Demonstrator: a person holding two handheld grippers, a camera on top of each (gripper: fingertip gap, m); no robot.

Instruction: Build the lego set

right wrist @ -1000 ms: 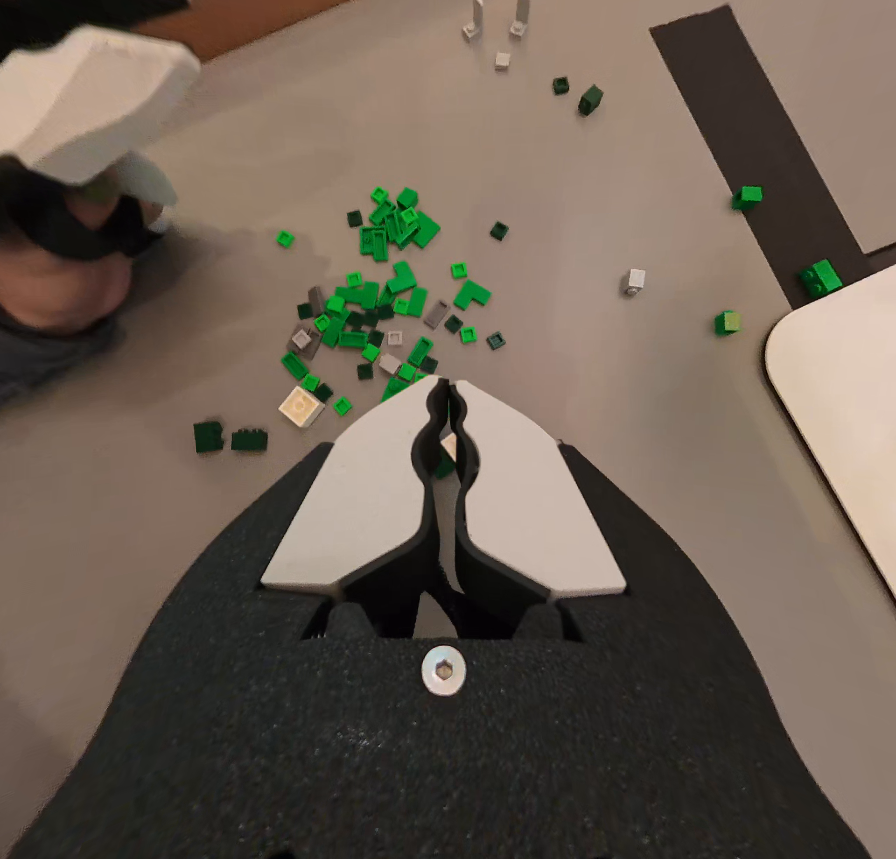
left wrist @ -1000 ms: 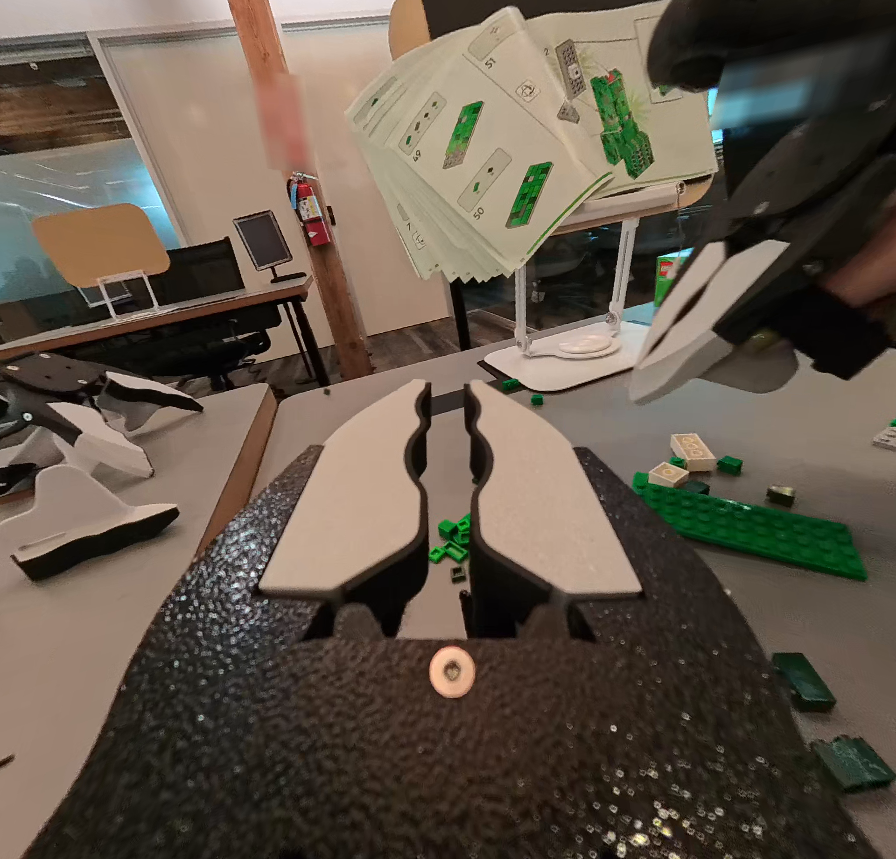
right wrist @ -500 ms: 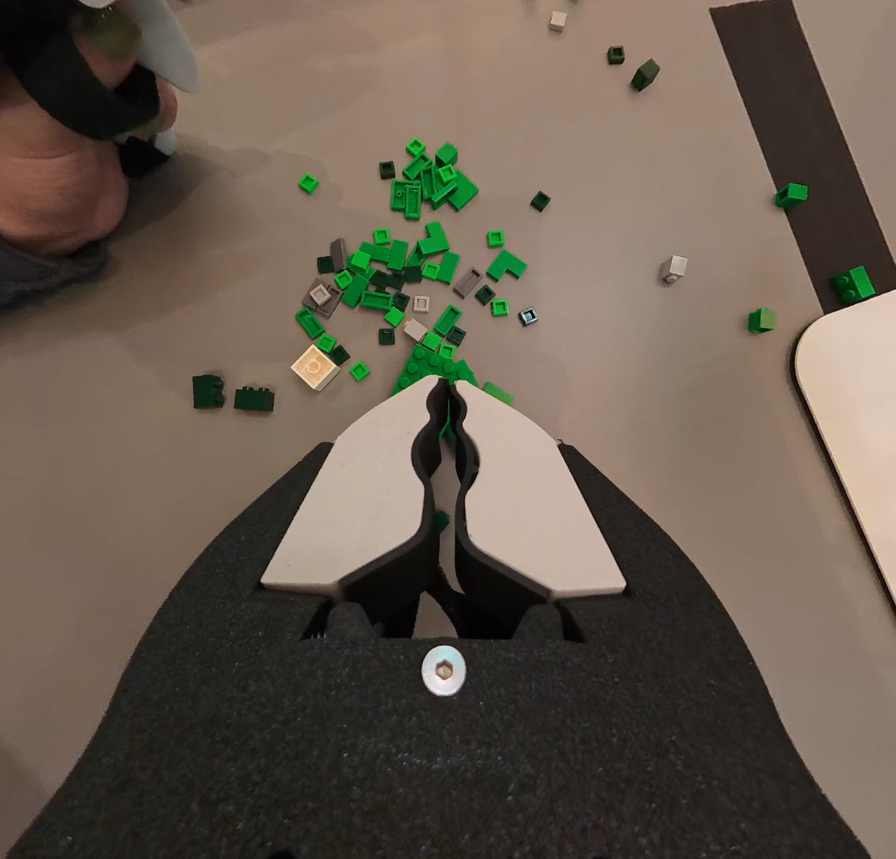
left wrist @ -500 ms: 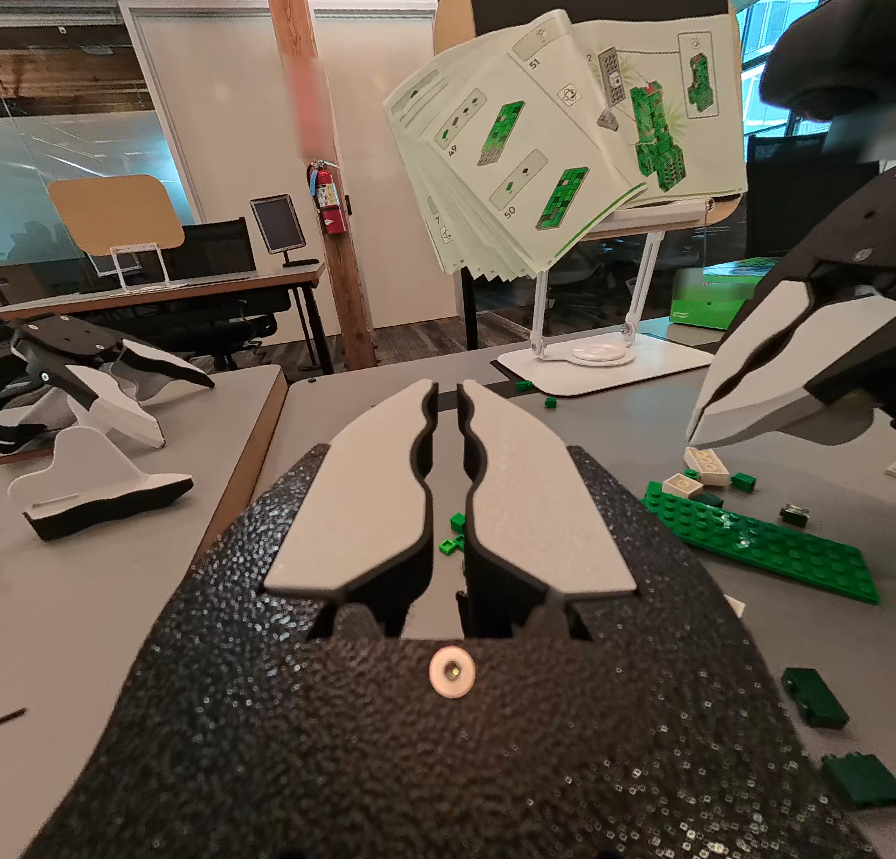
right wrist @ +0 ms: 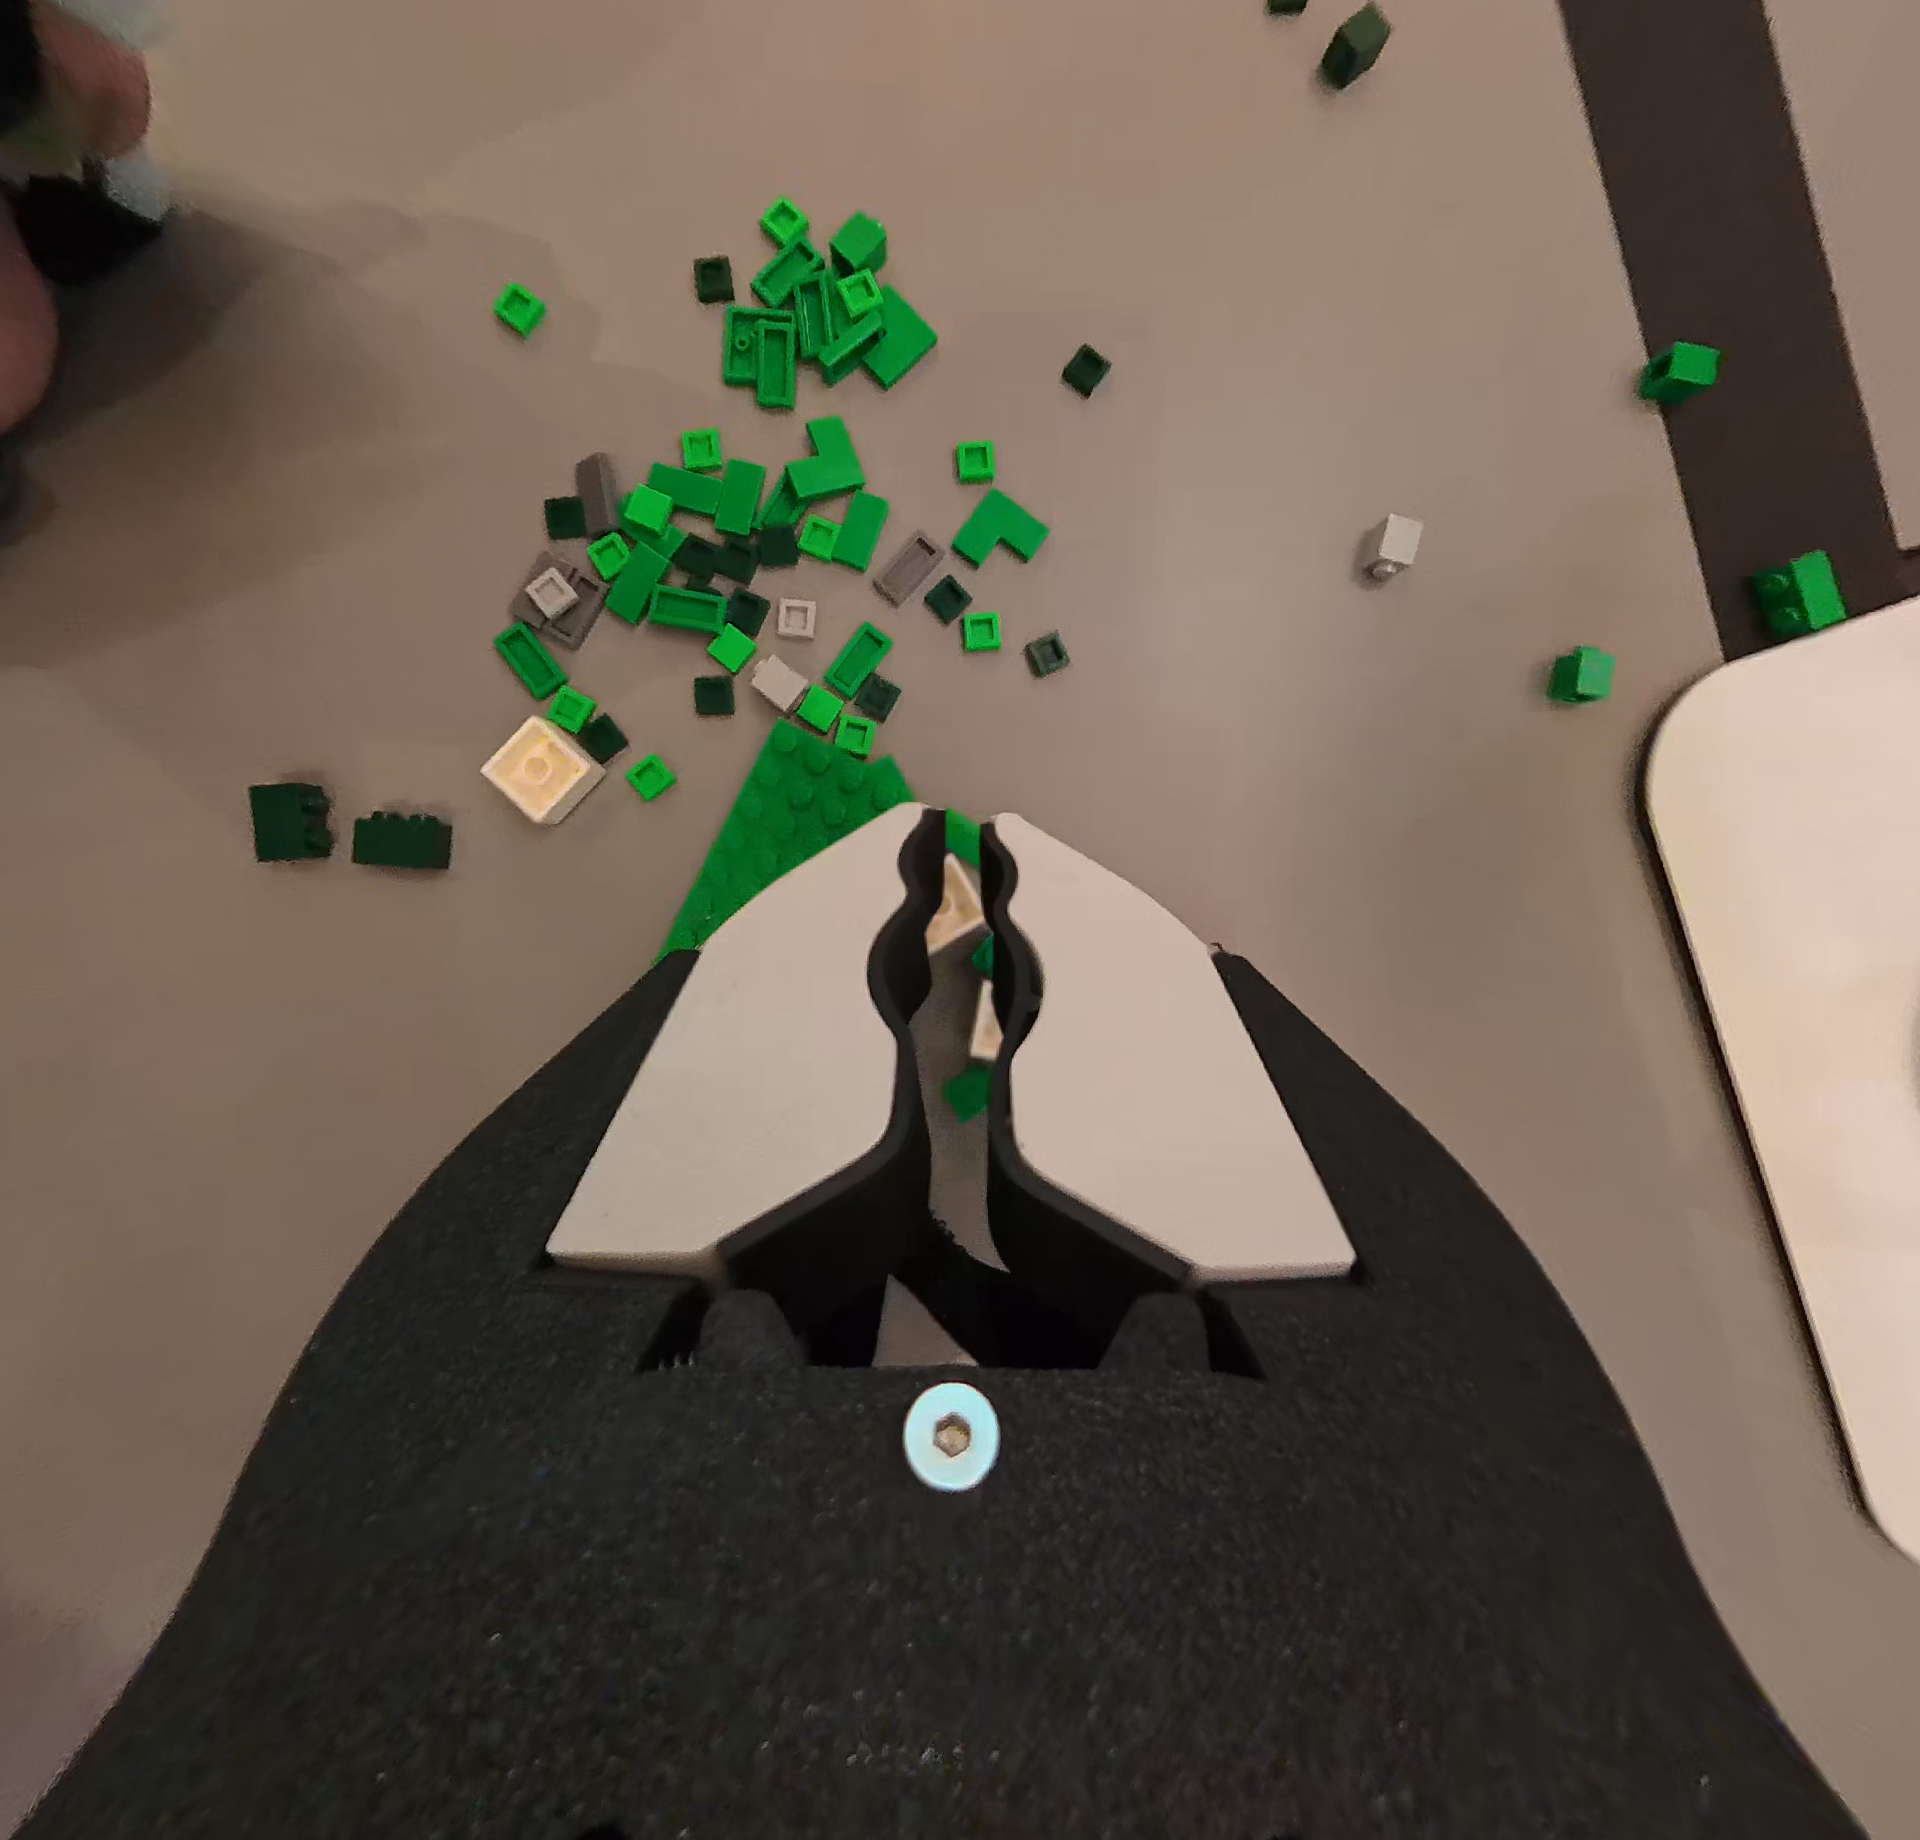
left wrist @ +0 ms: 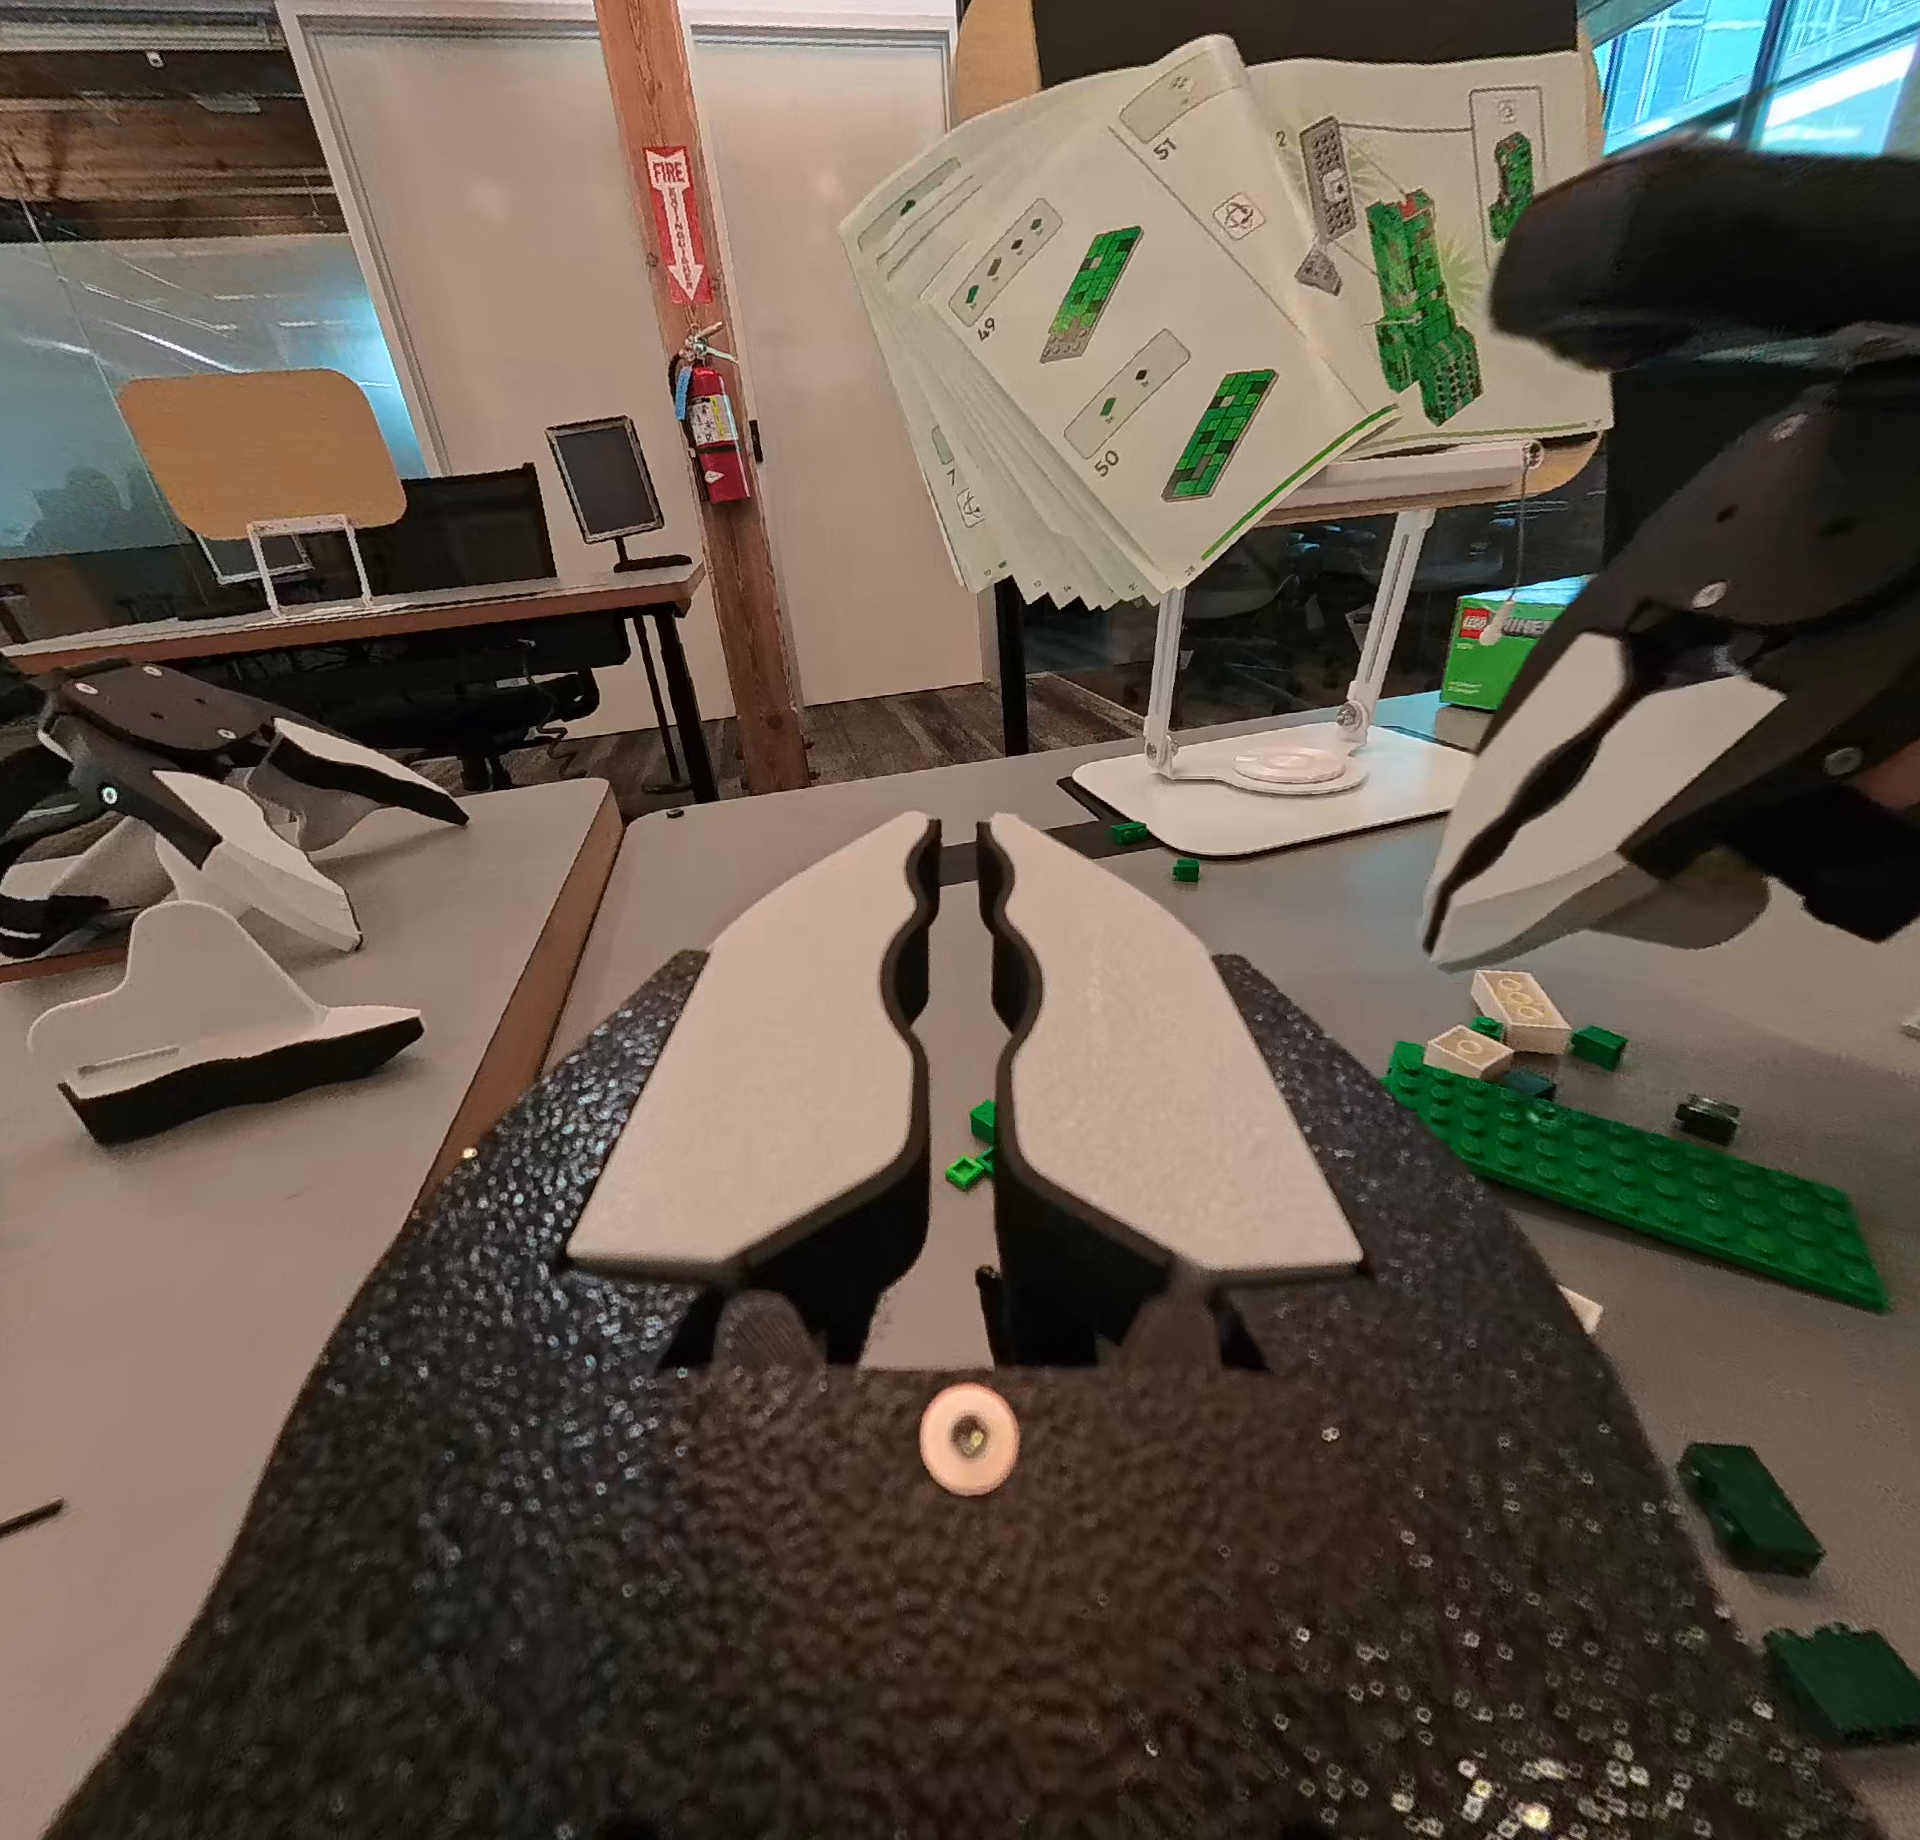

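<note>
Green baseplate (right wrist: 774, 834) under the slightly parted, empty right gripper (right wrist: 964, 819); left gripper (left wrist: 958, 826) likewise narrowly apart, bare.

1. Red-and-white arrow sign (left wrist: 677, 221) with lettering, on the wooden post (left wrist: 644, 76), at 11 o'clock in the left wrist view.
2. Fire extinguisher (left wrist: 717, 434) below it bears a printed label.
3. Open instruction booklet (left wrist: 1195, 336), at 1 o'clock, carries printed step and page numbers.
4. Green box (left wrist: 1496, 647), at 2 o'clock, shows a brand logo.
5. The right wrist view shows no writing.
</note>
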